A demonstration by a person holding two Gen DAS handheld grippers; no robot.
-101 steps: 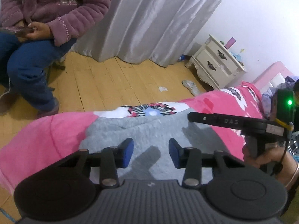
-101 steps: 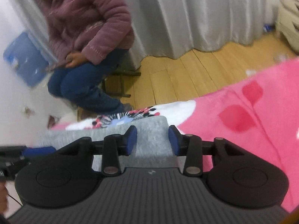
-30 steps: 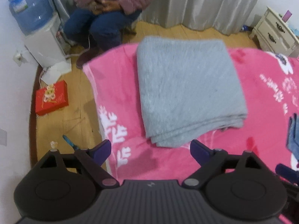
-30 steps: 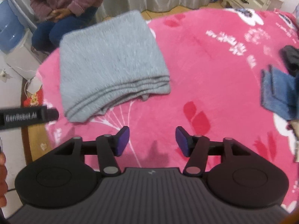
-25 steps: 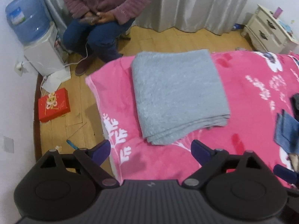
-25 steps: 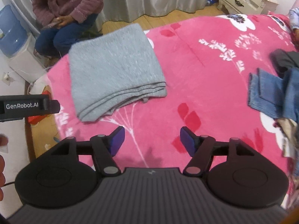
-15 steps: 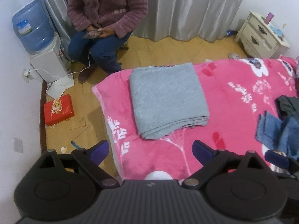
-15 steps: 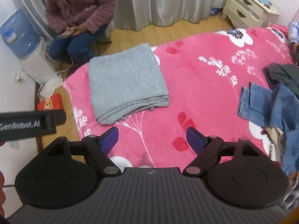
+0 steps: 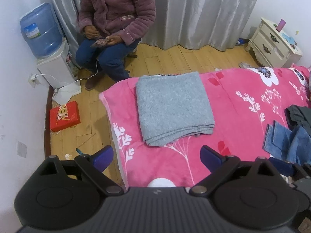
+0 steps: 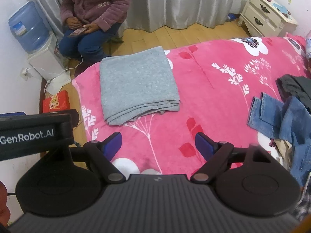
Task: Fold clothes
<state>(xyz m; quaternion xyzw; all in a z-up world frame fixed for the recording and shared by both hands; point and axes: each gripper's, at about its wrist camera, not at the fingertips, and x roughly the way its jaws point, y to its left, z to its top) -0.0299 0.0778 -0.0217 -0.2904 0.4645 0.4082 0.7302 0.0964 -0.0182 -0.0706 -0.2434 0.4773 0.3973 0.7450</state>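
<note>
A: Both grippers have pulled back from the folded grey knitted garment [image 9: 173, 108], which lies flat near the corner of the pink floral blanket [image 9: 233, 104].

B: Left gripper [image 9: 156, 155] and right gripper [image 10: 158, 145] both gape, holding nothing. This one looks finished; the crumpled blue jeans [image 10: 281, 114] probably follow.

the seated person [image 9: 116, 19] is cut off at the head by the top edge; the jeans [image 10: 281, 116] and dark garment [image 10: 295, 87] at the bed's right edge run out of frame.
</note>
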